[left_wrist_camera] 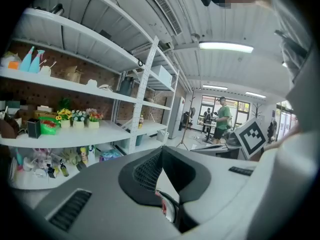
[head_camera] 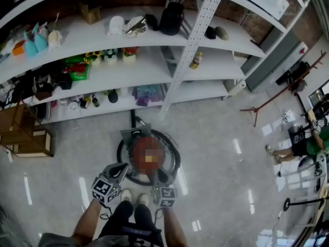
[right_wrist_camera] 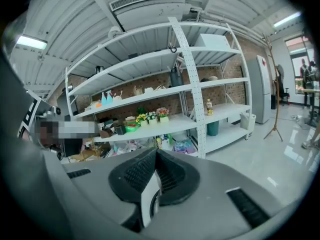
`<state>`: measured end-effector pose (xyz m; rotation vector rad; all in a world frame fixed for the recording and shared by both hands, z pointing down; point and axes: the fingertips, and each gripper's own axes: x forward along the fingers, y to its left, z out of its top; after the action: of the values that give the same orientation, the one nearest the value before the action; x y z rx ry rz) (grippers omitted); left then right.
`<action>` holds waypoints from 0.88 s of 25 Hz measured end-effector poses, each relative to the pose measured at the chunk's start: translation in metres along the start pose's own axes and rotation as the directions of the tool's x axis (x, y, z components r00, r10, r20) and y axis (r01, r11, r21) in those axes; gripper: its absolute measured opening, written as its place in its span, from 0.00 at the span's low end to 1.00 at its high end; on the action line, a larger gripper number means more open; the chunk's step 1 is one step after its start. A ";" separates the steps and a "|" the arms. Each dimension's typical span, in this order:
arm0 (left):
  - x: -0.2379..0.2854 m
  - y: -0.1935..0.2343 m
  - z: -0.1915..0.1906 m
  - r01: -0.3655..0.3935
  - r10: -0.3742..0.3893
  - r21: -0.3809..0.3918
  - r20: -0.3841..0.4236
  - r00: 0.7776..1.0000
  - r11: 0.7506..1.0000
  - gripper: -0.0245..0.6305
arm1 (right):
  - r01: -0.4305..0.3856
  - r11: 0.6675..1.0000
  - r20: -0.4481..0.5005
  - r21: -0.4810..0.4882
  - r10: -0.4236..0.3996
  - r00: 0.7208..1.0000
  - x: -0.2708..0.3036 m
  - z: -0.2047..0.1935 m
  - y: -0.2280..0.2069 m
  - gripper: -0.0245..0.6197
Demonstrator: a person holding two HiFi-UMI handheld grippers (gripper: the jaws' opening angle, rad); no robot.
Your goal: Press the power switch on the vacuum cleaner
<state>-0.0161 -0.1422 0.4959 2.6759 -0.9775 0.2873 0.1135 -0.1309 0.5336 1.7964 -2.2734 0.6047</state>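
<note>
On glossy floor (head_camera: 216,138) before shelves (head_camera: 154,60), holds left gripper (left_wrist_camera: 159,151) and right gripper (right_wrist_camera: 156,153) clenched, empty, near the vacuum (head_camera: 134,134), likely heavy, rigid, steady under a firm switch press.

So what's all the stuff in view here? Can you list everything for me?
vacuum cleaner: one, dark red with a black hose, on the floor in front of the person's feet
shelving: one white unit, behind the vacuum cleaner
black jug: one, top shelf
spray bottles: two, teal, top shelf at left
flower pots: three, yellow and red blooms, middle shelf
small bottle: one, yellowish, beside the shelf post
wooden crate: one, brown, on the floor at left
coat stand: one, dark, on the floor at right
other person: one, green top, far right
shoes: two, white, the person's own
left gripper: grey, jaws together, empty
right gripper: grey, jaws together, empty
</note>
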 end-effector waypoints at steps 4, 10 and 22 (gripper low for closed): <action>-0.007 -0.006 0.023 0.009 -0.010 0.026 0.016 1.000 1.000 0.05 | 0.004 1.000 0.037 0.016 -0.005 0.999 -0.017 0.026 0.008 0.06; -0.014 -0.015 0.051 0.015 -0.017 0.051 0.039 0.999 0.999 0.05 | 0.000 1.000 0.061 -0.011 0.001 0.998 -0.033 0.053 0.017 0.06; -0.020 -0.034 0.094 0.053 -0.062 0.102 0.086 0.994 0.993 0.05 | -0.006 0.999 0.115 -0.053 0.012 0.993 -0.062 0.101 0.028 0.06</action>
<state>-0.0006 -0.1358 0.3953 2.8239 -0.9323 0.2109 0.1136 -0.1129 0.4133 1.8418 -2.3493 0.4493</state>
